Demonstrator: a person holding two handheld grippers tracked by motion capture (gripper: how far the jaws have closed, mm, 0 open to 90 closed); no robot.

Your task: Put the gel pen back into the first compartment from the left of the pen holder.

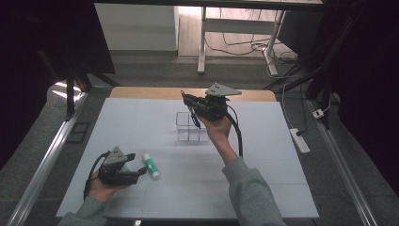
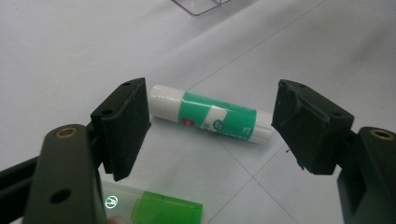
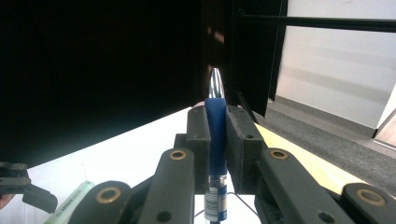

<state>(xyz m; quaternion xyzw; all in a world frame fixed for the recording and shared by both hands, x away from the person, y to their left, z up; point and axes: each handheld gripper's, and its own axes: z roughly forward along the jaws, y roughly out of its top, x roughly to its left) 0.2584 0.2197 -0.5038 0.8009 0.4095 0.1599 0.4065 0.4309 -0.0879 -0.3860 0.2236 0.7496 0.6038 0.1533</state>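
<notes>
1. Right gripper [image 3: 217,140] raised over clear plastic divided box [image 1: 184,133], jaws clamped on blue pen with chrome tip [image 3: 215,122]
2. Left gripper [image 2: 210,123] low at table, jaws wide apart around green-and-white glue stick [image 2: 210,119] lying flat on white tabletop [image 1: 155,136], untouched

No print can be read; the glue stick [image 2: 212,120] label is too blurred
</notes>
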